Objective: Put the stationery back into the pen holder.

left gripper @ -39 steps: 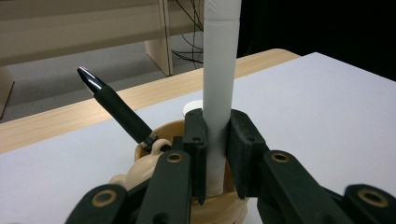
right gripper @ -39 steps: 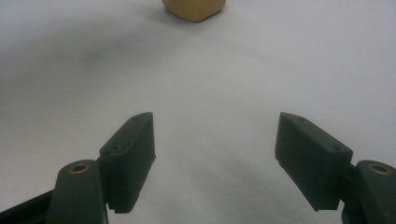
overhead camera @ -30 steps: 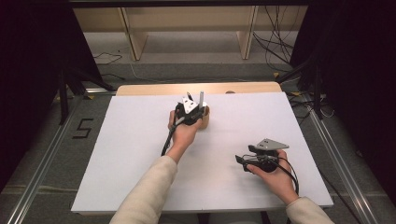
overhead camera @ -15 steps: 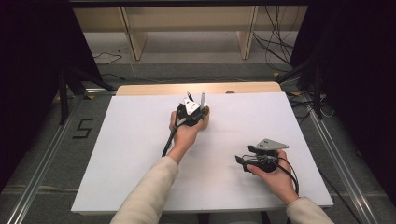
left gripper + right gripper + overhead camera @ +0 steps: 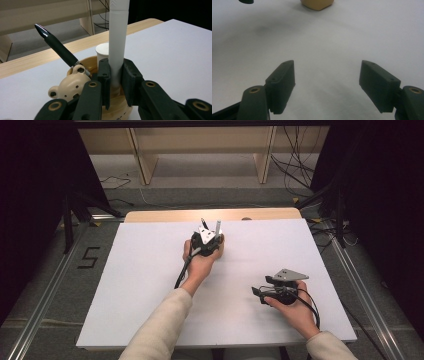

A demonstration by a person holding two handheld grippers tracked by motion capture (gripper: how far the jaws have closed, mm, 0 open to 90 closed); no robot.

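White marker (image 5: pixel 117 42) stands upright in the tan bear-faced pen holder (image 5: pixel 75 86) near the tabletop's (image 5: pixel 150 285) far edge, clenched by the left gripper (image 5: pixel 116 82). A black pen (image 5: pixel 56 46) leans just beside it. The right gripper (image 5: pixel 327 85) rests released by the near right corner.

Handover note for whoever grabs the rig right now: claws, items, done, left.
Left claw: shut on the white pen, which stands upright in the tan bear-shaped pen holder at the far middle of the white table.
Right claw: open, holding nothing, resting low over bare table at the near right.
Also in the holder: a black pen, leaning to the left in the left gripper view, and a short white cylinder behind the white pen.
Done: white pen gripped at the holder.
Left: judging by the grip, either lift the pen out or release it; the pictures don't settle which.
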